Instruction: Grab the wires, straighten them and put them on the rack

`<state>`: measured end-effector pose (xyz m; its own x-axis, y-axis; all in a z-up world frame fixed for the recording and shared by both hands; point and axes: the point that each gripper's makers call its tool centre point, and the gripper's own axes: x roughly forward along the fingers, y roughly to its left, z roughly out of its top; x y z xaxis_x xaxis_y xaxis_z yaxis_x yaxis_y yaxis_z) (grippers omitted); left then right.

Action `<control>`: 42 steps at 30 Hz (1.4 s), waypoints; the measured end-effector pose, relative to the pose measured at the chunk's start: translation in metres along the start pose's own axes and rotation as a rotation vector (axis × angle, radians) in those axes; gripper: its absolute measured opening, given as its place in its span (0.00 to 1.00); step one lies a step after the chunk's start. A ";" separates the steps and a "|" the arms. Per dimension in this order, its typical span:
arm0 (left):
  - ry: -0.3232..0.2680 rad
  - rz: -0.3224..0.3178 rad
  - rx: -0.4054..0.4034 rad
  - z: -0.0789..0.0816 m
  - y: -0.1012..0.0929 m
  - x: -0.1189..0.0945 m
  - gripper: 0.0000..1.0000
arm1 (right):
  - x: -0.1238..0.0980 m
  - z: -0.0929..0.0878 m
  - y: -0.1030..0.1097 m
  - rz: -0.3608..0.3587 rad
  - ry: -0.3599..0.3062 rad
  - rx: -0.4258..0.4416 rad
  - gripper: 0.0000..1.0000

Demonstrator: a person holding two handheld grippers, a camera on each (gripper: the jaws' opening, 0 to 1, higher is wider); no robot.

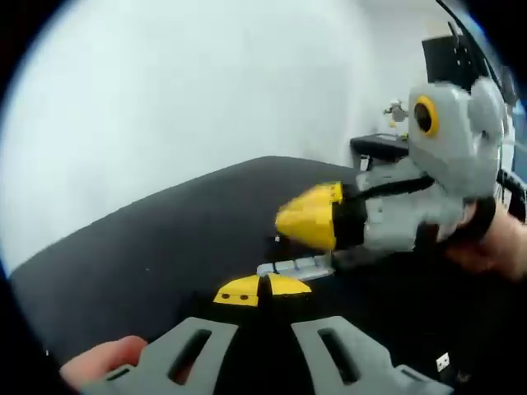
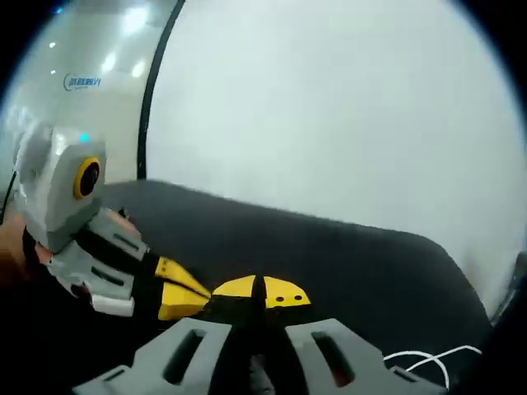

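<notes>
Both the left gripper and the right gripper are hovering over the black table, yellow tips pressed together, gripping nothing visible. White wires are lying near right; probably light and floppy, best pinched near an end.

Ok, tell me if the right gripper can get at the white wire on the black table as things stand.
Probably yes. The white wire lies loose on the black table, off to the side of the right gripper, with nothing between them. The jaws are together, so they must open first. The left gripper sits on the other side.
</notes>
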<state>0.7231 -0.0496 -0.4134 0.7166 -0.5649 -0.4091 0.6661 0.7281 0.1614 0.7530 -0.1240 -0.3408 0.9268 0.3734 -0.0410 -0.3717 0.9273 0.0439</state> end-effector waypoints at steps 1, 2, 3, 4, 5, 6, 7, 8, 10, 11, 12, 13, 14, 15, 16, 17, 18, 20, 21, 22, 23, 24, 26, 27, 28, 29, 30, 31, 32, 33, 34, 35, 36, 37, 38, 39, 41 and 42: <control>-0.018 0.013 -0.006 0.005 0.003 -0.002 0.07 | -0.012 0.022 -0.011 -0.008 -0.077 0.089 0.01; -0.050 0.027 -0.019 0.014 0.007 -0.007 0.09 | -0.026 0.040 -0.022 -0.014 -0.136 0.192 0.01; -0.088 0.035 -0.033 0.024 0.011 -0.012 0.11 | -0.046 0.055 -0.028 -0.008 -0.157 0.303 0.04; -0.136 0.038 -0.044 0.036 0.014 -0.018 0.12 | -0.075 0.093 -0.026 0.015 -0.245 0.309 0.05; -0.183 0.029 -0.057 0.046 0.015 -0.023 0.12 | -0.103 0.124 -0.023 0.000 -0.330 0.224 0.05; -0.213 0.016 -0.074 0.053 0.014 -0.027 0.12 | -0.130 0.151 -0.021 -0.027 -0.399 0.144 0.05; -0.227 0.012 -0.106 0.056 0.014 -0.029 0.13 | -0.154 0.174 -0.016 -0.037 -0.458 0.083 0.05; -0.238 -0.003 -0.115 0.058 0.012 -0.031 0.15 | -0.176 0.191 -0.005 -0.014 -0.501 0.023 0.05; -0.262 -0.039 -0.082 0.063 0.001 -0.031 0.20 | -0.203 0.198 -0.001 -0.073 -0.476 -0.053 0.04; -0.266 -0.044 -0.061 0.065 -0.003 -0.031 0.22 | -0.212 0.187 -0.002 -0.117 -0.406 -0.054 0.04; -0.276 -0.065 -0.029 0.067 -0.010 -0.030 0.22 | -0.220 0.176 -0.001 -0.144 -0.351 -0.044 0.04; -0.279 -0.081 -0.012 0.068 -0.016 -0.030 0.22 | -0.224 0.161 0.000 -0.157 -0.297 -0.063 0.04; -0.286 -0.106 0.019 0.070 -0.024 -0.031 0.22 | -0.228 0.151 0.003 -0.165 -0.267 -0.075 0.08; -0.296 -0.130 0.065 0.072 -0.033 -0.032 0.23 | -0.236 0.130 0.000 -0.211 -0.231 -0.106 0.13; -0.305 -0.162 0.124 0.074 -0.041 -0.030 0.22 | -0.239 0.118 0.000 -0.228 -0.203 -0.109 0.16; -0.317 -0.189 0.176 0.076 -0.051 -0.030 0.23 | -0.244 0.098 -0.001 -0.239 -0.156 -0.092 0.15; -0.323 -0.213 0.238 0.075 -0.059 -0.029 0.23 | -0.246 0.068 0.002 -0.235 -0.085 -0.026 0.10; -0.296 -0.204 0.300 0.072 -0.068 -0.024 0.27 | -0.240 0.002 0.018 -0.177 0.158 0.007 0.07; -0.290 -0.202 0.304 0.072 -0.070 -0.023 0.29 | -0.238 -0.017 0.017 -0.206 0.198 0.027 0.08; -0.300 -0.212 0.313 0.073 -0.071 -0.022 0.30 | -0.236 -0.029 0.018 -0.232 0.197 0.039 0.08; -0.312 -0.222 0.318 0.074 -0.072 -0.023 0.31 | -0.235 -0.041 0.018 -0.258 0.219 0.065 0.09; -0.315 -0.223 0.315 0.074 -0.071 -0.023 0.30 | -0.232 -0.049 0.017 -0.287 0.219 0.092 0.10; -0.312 -0.212 0.304 0.073 -0.066 -0.022 0.30 | -0.227 -0.069 0.015 -0.314 0.289 0.035 0.13; -0.304 -0.205 0.298 0.072 -0.062 -0.022 0.30 | -0.223 -0.083 0.012 -0.339 0.330 0.025 0.13; -0.302 -0.201 0.293 0.071 -0.058 -0.023 0.30 | -0.222 -0.087 0.008 -0.356 0.343 0.019 0.14; -0.311 -0.197 0.279 0.073 -0.055 -0.023 0.30 | -0.222 -0.094 0.005 -0.378 0.367 0.010 0.15; -0.317 -0.198 0.262 0.074 -0.053 -0.023 0.29 | -0.222 -0.098 -0.001 -0.410 0.383 -0.005 0.15; -0.323 -0.204 0.251 0.075 -0.052 -0.023 0.29 | -0.219 -0.099 -0.007 -0.424 0.386 -0.011 0.15; -0.326 -0.208 0.248 0.076 -0.056 -0.025 0.28 | -0.215 -0.098 -0.008 -0.422 0.365 -0.004 0.14; -0.330 -0.214 0.249 0.077 -0.058 -0.025 0.27 | -0.214 -0.097 -0.008 -0.422 0.363 -0.003 0.11; -0.341 -0.231 0.258 0.079 -0.063 -0.027 0.27 | -0.214 -0.093 -0.010 -0.414 0.365 -0.060 0.03; -0.349 -0.252 0.267 0.080 -0.067 -0.028 0.26 | -0.211 -0.087 -0.008 -0.387 0.348 -0.059 0.03; -0.352 -0.262 0.273 0.079 -0.071 -0.030 0.26 | -0.213 -0.076 -0.004 -0.383 0.308 -0.006 0.03; -0.354 -0.275 0.286 0.079 -0.075 -0.031 0.26 | -0.216 -0.062 0.002 -0.375 0.272 0.040 0.03; -0.376 -0.329 0.330 0.081 -0.086 -0.035 0.26 | -0.220 -0.044 0.012 -0.351 0.237 0.085 0.03; -0.396 -0.361 0.351 0.082 -0.094 -0.038 0.27 | -0.227 -0.027 0.020 -0.346 0.211 0.082 0.03; -0.471 -0.464 0.420 0.089 -0.125 -0.057 0.29 | -0.236 0.001 0.029 -0.335 0.185 0.036 0.03; -0.521 -0.503 0.447 0.095 -0.136 -0.064 0.31 | -0.241 0.011 0.033 -0.333 0.187 0.009 0.03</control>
<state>0.6058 -0.1496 -0.3241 0.2445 -0.9664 -0.0793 0.8711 0.1829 0.4558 0.5178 -0.1840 -0.3180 0.9706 0.0504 -0.2356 -0.0504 0.9987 0.0063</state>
